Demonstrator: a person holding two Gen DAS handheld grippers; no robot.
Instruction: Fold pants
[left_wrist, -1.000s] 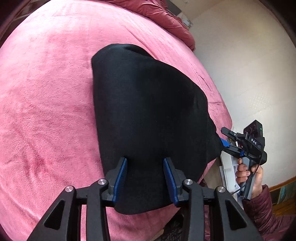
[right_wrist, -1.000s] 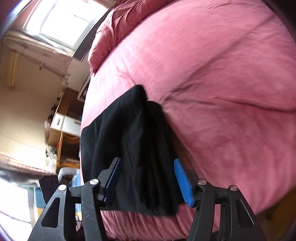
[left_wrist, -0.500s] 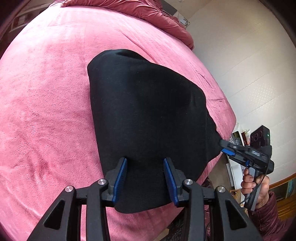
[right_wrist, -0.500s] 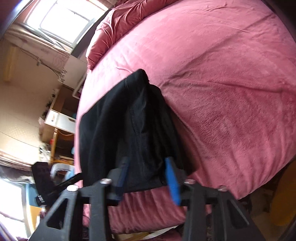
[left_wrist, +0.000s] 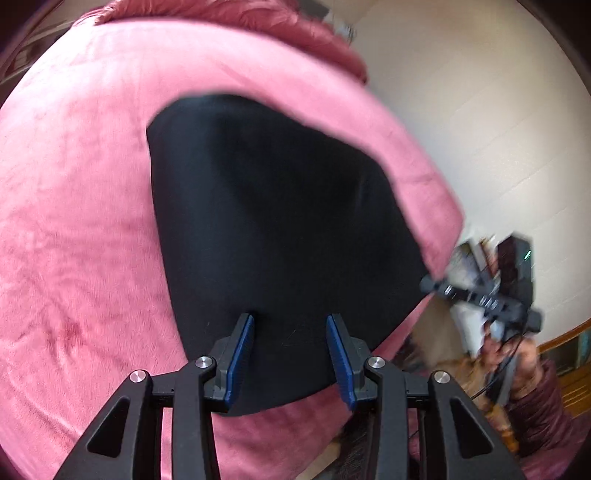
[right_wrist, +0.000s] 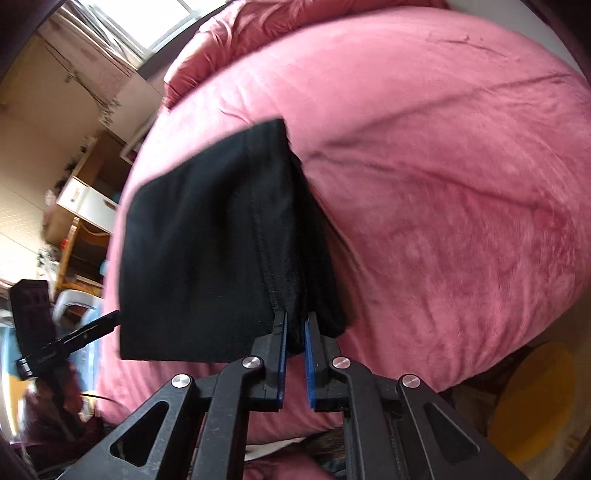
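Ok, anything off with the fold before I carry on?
The black pants lie mostly flat on the pink bedspread, but their right edge is bunched into thick ridges where the right gripper pinches it. The left gripper is open.

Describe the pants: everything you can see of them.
The pants are black, soft knit cloth, already folded into a flat, roughly four-sided stack on the pink blanket near the bed's edge. A stitched seam runs along one layered side. The right gripper pinches that corner; the left gripper is open over the near edge.
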